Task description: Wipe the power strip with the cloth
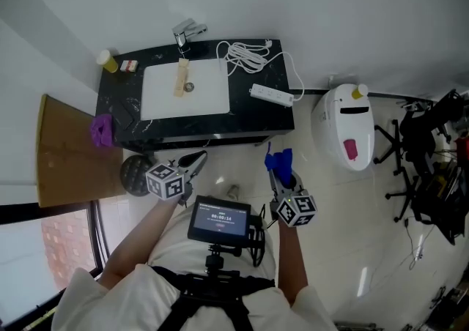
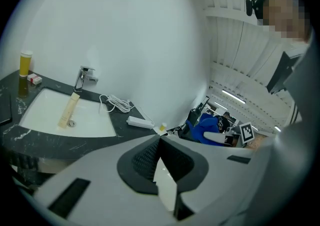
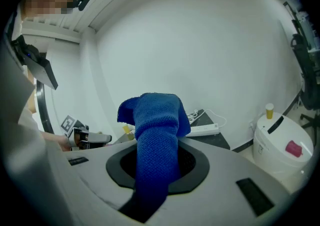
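White power strip (image 1: 271, 94) lies flat on the black marble counter (image 1: 256, 121), right of the white sink basin (image 1: 205, 95), well apart from both claws. Your right gripper (image 1: 282, 178) is clamped on the blue knitted cloth (image 3: 157, 135). Your left gripper (image 2: 160, 145) is closed at the tips, holding nothing.

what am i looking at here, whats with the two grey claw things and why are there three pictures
A person holds a two-jaw claw, called a gripper, in each hand. The head view comes from a camera on the person's head, looking down. The other two come from cameras riding on each gripper, looking along its jaws.

The right gripper is shut on a blue cloth. The left gripper is shut with nothing in it.

Ahead stands a black counter with a white sink and a faucet. On the counter are a white power strip, its coiled cable and a yellow bottle. Wiping has not begun.
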A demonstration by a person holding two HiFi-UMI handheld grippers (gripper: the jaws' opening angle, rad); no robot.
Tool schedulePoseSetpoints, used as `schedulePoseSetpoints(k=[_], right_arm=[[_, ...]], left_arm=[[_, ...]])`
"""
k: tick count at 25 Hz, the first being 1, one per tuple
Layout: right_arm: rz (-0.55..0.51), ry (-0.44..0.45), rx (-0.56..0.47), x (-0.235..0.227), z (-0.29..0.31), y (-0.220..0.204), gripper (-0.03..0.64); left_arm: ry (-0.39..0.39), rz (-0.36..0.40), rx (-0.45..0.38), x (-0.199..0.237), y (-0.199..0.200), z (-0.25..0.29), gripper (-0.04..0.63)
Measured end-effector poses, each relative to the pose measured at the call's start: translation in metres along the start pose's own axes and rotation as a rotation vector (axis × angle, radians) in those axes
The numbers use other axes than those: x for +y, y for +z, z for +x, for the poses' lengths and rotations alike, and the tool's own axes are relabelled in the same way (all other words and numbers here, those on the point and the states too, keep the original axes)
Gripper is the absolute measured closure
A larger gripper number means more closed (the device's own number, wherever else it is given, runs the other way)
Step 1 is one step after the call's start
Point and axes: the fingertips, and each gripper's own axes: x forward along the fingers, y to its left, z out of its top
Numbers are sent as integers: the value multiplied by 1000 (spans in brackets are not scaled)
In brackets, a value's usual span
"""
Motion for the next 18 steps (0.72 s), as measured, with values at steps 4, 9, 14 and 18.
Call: schedulePoseSetpoints(k=[4,9,14,18], right_arm=[[-60,-10,-12,-22,-1,14,523],[-59,-2,-21,-36,-2,22,523],[-63,3,-36,-37,-3,28,523],[-14,-27,-46,-41,1,31,524]], left_arm=[[-2,-7,-8,-9,9,32,591],[-21,-8,-22,-22,14,52,591],[-47,5,5,-18,19,60,591],[-62,21,32,-14,29,64,591]])
